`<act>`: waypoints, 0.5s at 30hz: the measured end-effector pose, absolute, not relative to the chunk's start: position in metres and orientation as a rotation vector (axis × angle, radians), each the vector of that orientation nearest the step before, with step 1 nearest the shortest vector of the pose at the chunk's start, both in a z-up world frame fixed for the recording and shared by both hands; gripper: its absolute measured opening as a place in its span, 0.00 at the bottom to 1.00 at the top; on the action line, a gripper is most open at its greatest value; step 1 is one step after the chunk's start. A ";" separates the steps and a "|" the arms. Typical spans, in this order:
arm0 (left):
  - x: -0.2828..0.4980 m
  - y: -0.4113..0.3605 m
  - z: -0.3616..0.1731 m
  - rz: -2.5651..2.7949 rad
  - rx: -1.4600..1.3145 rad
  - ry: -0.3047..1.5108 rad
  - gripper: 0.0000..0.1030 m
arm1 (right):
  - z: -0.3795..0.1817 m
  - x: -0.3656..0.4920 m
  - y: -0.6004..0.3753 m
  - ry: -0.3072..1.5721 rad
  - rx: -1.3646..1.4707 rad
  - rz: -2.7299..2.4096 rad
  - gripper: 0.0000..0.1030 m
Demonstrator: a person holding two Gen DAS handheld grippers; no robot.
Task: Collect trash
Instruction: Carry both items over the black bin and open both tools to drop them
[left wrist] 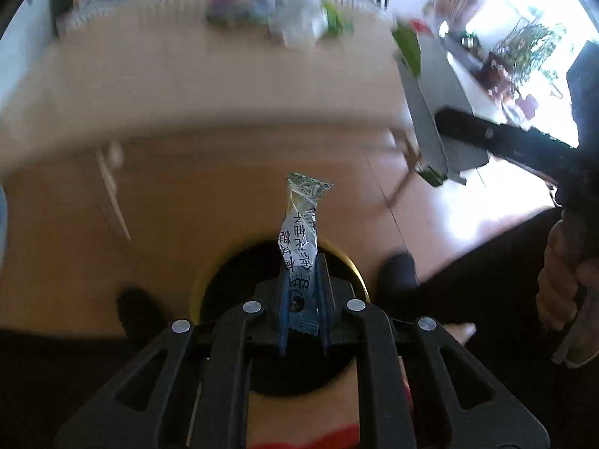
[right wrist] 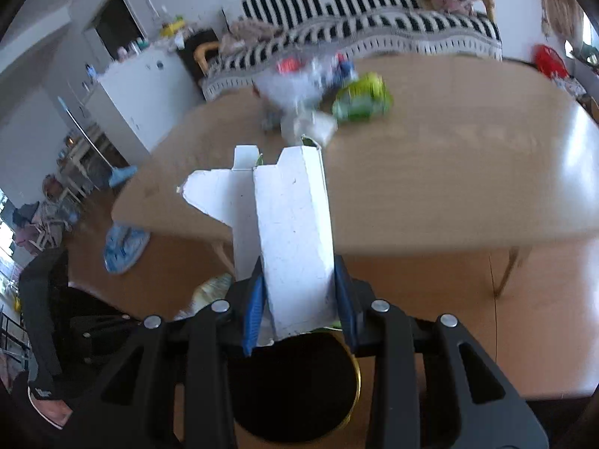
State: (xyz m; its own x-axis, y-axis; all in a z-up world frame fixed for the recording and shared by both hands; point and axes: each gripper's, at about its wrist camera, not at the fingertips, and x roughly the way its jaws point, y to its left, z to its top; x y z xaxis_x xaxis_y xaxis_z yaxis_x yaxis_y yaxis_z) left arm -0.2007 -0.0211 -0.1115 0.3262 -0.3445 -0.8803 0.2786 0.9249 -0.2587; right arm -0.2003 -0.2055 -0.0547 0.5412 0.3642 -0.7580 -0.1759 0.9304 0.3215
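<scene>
Two grippers each carry a piece of trash. The left gripper [left wrist: 304, 307] is pinching a crinkled silver wrapper [left wrist: 301, 239] that sticks up between its blue fingers [left wrist: 285, 310], directly above a black bin [left wrist: 239, 273] with a gold rim on the wooden floor. The right gripper [right wrist: 299, 299] is clamped on a white carton [right wrist: 295, 232] with torn flaps, and the same bin [right wrist: 299, 381] lies just below it. Beyond both grippers, on the far part of the bench [right wrist: 449, 172], sits a blurred heap of remaining litter [right wrist: 325, 93], including a green crumpled packet [right wrist: 361, 103].
</scene>
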 end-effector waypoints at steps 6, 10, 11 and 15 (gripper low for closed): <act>-0.198 -0.031 -0.168 -0.356 -0.017 1.324 0.12 | -0.080 -0.223 -0.189 1.001 0.167 0.316 0.33; -0.193 -0.021 -0.178 -0.320 -0.032 1.366 0.12 | -0.083 -0.222 -0.184 1.021 0.159 0.323 0.33; -0.195 -0.021 -0.178 -0.321 -0.030 1.364 0.12 | -0.083 -0.223 -0.184 1.022 0.158 0.324 0.33; -0.199 -0.021 -0.183 -0.330 -0.022 1.358 0.16 | -0.083 -0.224 -0.185 1.027 0.162 0.321 0.34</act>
